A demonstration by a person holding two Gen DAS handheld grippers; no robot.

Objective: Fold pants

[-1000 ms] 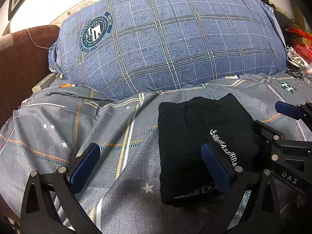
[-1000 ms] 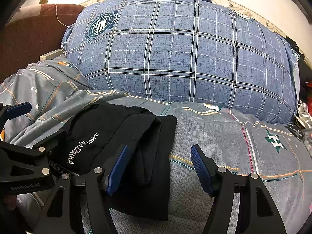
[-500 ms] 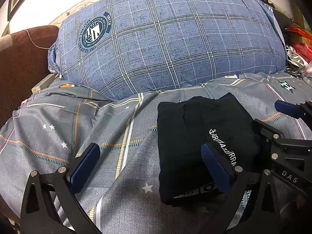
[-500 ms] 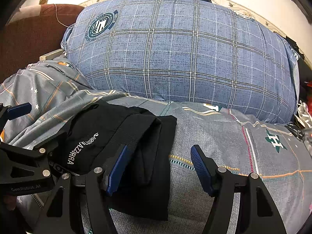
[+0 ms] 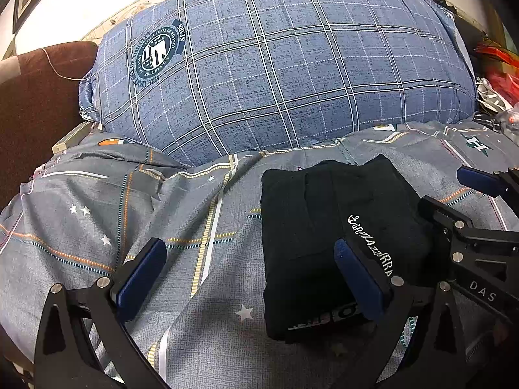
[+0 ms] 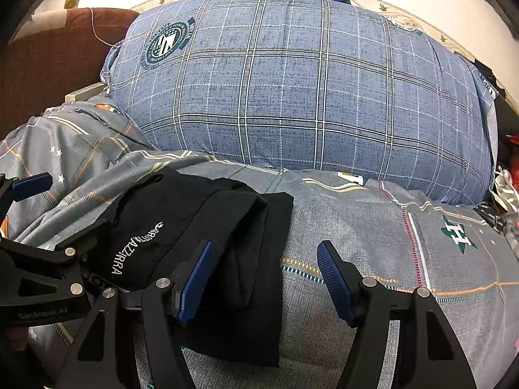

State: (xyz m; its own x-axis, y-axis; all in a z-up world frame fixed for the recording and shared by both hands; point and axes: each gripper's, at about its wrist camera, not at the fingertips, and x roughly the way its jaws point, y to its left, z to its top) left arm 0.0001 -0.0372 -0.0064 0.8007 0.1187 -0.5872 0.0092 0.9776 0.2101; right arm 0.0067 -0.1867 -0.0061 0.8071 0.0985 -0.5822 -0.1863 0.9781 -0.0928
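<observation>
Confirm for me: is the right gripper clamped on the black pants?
No, the right gripper stands open above the pants, pads pressing nothing.

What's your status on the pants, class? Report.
Left gripper open, right gripper open, both empty. Black pants folded on bedsheet. Nothing obstructing.

- Open bedsheet left of the folded pants: flat, free to pass.
- Open bedsheet right of the pants too, bare up to the clutter at the far right edge.
- Blocked behind by a big plaid pillow, spanning nearly the full bed width.
- Brown headboard closing off the far left.
- Tight over the pants: left claw and right claw side by side, frames nearly touching.
</observation>
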